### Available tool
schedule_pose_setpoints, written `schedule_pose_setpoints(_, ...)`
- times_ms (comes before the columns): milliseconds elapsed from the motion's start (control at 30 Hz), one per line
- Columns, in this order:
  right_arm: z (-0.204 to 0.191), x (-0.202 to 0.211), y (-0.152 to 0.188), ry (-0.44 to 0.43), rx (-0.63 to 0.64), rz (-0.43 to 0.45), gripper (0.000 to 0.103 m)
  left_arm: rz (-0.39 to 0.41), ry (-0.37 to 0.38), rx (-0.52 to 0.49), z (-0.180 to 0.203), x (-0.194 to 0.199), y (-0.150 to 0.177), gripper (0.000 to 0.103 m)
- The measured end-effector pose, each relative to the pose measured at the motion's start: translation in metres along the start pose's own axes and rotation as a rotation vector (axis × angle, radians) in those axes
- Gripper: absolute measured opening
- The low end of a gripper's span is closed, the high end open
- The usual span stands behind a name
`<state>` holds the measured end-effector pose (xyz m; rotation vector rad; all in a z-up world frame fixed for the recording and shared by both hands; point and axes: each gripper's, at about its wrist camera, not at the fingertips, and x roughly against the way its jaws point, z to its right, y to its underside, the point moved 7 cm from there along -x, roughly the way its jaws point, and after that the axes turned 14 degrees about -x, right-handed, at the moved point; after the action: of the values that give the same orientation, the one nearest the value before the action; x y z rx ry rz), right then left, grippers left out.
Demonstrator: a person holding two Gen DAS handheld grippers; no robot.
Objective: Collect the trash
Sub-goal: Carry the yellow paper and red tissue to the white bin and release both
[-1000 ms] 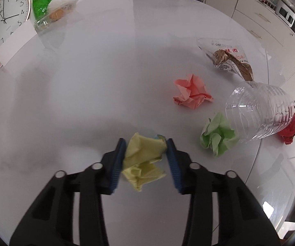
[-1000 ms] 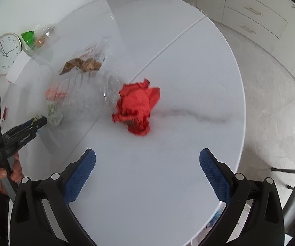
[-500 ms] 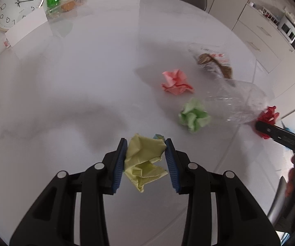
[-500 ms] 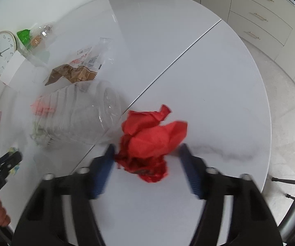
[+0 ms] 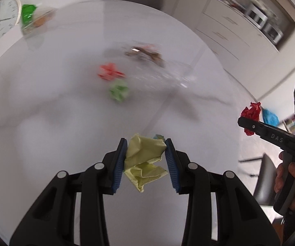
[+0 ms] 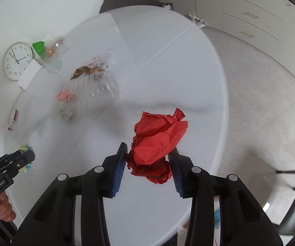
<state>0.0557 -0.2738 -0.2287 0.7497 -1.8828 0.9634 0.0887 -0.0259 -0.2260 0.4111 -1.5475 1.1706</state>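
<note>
**Carrying two paper balls at once, with nowhere yet to drop them**

Holding loosely is my main worry. My left gripper pinches a crumpled yellow paper ball between its blue pads, and a loose flap hangs below the pads toward me; the paper is springy, so it could unfold and slide out if I swing fast. My right gripper clamps a crumpled red paper ball, but most of the wad bulges out ahead of the fingertips, so only its near part looks caught. A jolt could tip it forward onto the white round table.

No bin shows in either view, so I judge the drop-off lies out of frame, and reaching blind could mean a miss.

Well ahead of my left gripper lie a green paper ball, a pink paper ball, a clear plastic bottle on its side and a snack wrapper. The bottle would roll if brushed.
</note>
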Motion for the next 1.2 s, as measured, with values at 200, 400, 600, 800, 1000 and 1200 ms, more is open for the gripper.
schedule_pose_setpoints(200,0.048,0.042,0.039,0.03,-0.08,0.008,0.042,-0.028,0.039,-0.088,0.06,0.01,0.016,0.037)
schedule_pose_setpoints(400,0.097,0.062,0.074,0.071,-0.146,0.005,0.043,-0.019,0.07,-0.204,0.115,0.019,0.017,0.038)
schedule_pose_setpoints(600,0.168,0.056,0.128,0.166,-0.247,-0.058,0.044,-0.01,0.105,-0.308,0.169,0.023,0.014,0.038)
schedule_pose_setpoints(800,0.224,0.044,0.168,0.26,-0.365,-0.128,0.092,-0.028,0.15,-0.415,0.222,0.02,0.015,0.038)
schedule_pose_setpoints(1000,0.269,0.076,0.181,0.281,-0.495,-0.075,0.1,-0.067,0.241,-0.607,0.297,0.01,0.028,0.038)
schedule_pose_setpoints(1200,0.305,0.102,0.188,0.305,-0.555,-0.036,0.1,-0.096,0.348,-0.762,0.366,0.005,0.05,0.041)
